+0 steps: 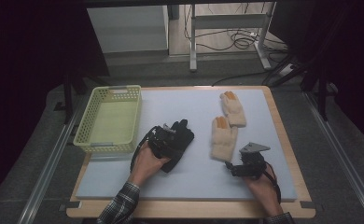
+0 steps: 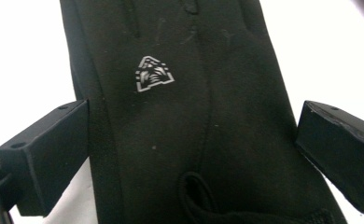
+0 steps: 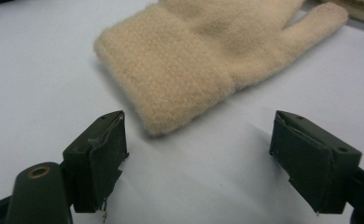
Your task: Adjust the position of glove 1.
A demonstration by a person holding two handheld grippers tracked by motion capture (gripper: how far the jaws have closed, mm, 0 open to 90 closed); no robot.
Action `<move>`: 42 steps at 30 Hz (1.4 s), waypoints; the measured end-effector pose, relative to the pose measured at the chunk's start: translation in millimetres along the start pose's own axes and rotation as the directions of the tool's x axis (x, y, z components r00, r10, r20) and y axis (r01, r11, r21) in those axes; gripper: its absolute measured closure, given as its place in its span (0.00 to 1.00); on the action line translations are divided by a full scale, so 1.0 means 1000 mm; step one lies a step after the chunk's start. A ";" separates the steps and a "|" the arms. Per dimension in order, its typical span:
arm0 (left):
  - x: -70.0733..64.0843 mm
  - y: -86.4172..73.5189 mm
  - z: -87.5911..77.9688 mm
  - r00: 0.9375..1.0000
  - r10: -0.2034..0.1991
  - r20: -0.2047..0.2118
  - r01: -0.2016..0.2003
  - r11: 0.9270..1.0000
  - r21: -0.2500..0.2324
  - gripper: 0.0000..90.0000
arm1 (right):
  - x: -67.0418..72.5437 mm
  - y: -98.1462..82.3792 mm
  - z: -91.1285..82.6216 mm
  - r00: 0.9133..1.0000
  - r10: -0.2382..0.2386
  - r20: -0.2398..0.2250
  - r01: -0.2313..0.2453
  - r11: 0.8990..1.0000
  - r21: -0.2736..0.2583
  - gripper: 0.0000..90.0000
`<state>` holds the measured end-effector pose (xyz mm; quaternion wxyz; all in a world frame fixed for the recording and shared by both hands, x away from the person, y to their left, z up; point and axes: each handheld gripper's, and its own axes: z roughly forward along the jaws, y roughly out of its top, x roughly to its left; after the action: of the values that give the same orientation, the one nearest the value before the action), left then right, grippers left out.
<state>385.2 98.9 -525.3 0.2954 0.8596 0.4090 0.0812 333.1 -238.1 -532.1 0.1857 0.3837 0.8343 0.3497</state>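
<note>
A black glove [image 1: 184, 133] with a grey logo lies on the pale mat [image 1: 194, 182] near the middle. My left gripper [image 1: 170, 135] is over it. In the left gripper view the jaws of the left gripper [image 2: 189, 154] stand open on either side of the black glove [image 2: 185, 116], with small gaps to the fabric. Two cream gloves with orange fingertips lie to the right, one nearer [image 1: 224, 135] and one farther [image 1: 233, 108]. My right gripper [image 1: 234, 167] sits just short of the nearer one's cuff. Its jaws [image 3: 199, 158] are open and empty, with the cream glove [image 3: 203, 51] ahead.
A yellow-green plastic basket [image 1: 117, 88] stands at the mat's left side with nothing in it. The second cream glove [image 3: 357, 7] shows at the top right of the right gripper view. Bare mat lies along the front edge between my hands.
</note>
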 end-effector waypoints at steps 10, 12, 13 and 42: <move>-0.004 0.001 0.007 0.993 0.040 -0.115 -0.036 0.999 0.040 0.00 | 0.000 0.000 0.000 1.000 -0.001 0.000 0.001 1.000 0.000 0.20; 0.002 0.000 0.008 0.996 0.007 -0.092 -0.005 1.000 0.026 0.00 | 0.000 0.000 0.000 1.000 -0.001 0.000 0.001 1.000 -0.001 0.20; 0.002 0.000 0.008 0.996 0.012 -0.092 -0.009 1.000 0.028 0.00 | 0.000 0.000 0.000 1.000 -0.001 0.000 0.001 1.000 -0.001 0.20; 0.015 0.039 -0.044 0.986 0.025 -0.163 -0.033 0.998 -0.047 0.76 | 0.001 0.000 0.000 1.000 -0.004 0.005 0.004 1.000 -0.002 0.20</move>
<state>404.0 110.1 -468.9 0.2812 0.8483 0.4170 0.1655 332.4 -237.6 -532.4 0.1888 0.3826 0.8343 0.3492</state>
